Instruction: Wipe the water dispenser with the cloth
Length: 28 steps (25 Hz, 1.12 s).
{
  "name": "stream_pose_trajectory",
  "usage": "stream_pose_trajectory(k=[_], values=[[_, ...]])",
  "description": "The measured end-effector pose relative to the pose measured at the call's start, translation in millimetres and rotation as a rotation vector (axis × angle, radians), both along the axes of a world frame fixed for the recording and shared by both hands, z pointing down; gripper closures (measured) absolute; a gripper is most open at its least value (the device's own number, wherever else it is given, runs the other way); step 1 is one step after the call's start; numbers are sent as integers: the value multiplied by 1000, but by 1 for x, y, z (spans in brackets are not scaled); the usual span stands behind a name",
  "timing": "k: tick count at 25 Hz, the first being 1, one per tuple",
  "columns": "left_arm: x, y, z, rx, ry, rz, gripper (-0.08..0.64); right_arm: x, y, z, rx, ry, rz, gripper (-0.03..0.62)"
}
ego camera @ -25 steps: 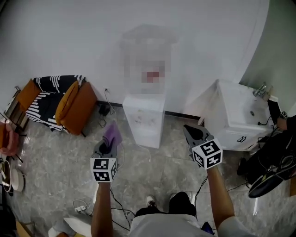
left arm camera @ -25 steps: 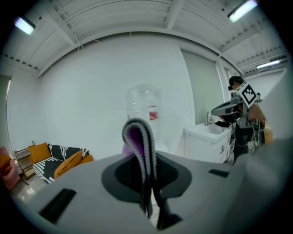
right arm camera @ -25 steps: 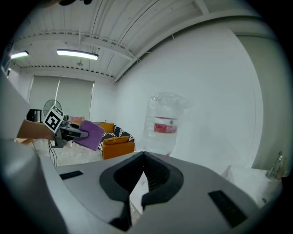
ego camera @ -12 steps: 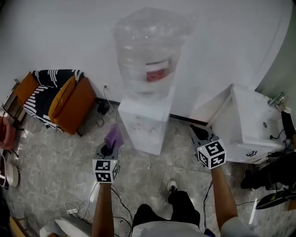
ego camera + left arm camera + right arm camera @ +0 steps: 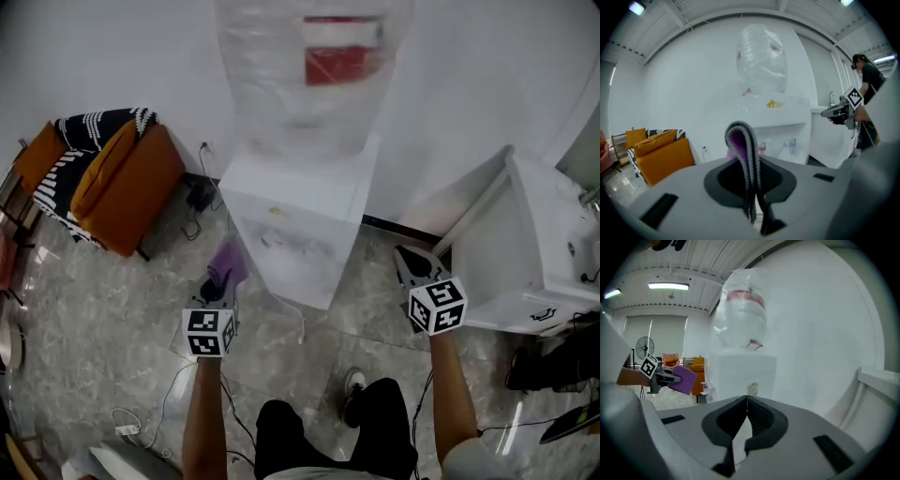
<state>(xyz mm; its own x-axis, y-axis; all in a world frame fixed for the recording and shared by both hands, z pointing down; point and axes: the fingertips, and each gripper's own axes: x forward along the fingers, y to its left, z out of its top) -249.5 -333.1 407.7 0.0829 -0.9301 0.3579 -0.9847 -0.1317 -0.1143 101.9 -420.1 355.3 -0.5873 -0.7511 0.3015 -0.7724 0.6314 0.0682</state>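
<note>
i see my left gripper (image 5: 221, 284) and right gripper (image 5: 407, 255) as grey moulded plastic wedges with black ribbed jaw linings. each carries a white marker cube (image 5: 208, 331) printed with black squares. my forearms are bare. i'm wearing black trousers (image 5: 281, 441), a pale grey short-sleeved shirt (image 5: 328, 469) and a white shoe (image 5: 353, 382).

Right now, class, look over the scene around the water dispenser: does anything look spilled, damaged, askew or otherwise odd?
Nothing looks spilled or broken. The one oddity is the bottle on top of the water dispenser: it is covered in crinkled clear plastic film, so its surface looks hazy.
</note>
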Motion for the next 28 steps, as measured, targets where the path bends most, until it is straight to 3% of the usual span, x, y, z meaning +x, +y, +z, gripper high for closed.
stream_pose_trajectory(k=[7,12,16,21,25,28], values=[[-23,-32,138,-4,11,-30,514,-9,-31,119,16,-18,16,578],[-32,-49,219,5,25,-74,514,-11,-44,177,56,-58,52,578],[-39,-65,275,-6,20,-92,514,-17,-41,215,83,-35,54,578],[-28,-90,309,1,27,-50,515,-11,-33,236,44,-107,133,578],[-8,-102,320,10,45,-5,515,-13,-14,235,61,-47,111,578],[15,-106,322,13,63,40,515,-9,1,232,53,-51,108,578]])
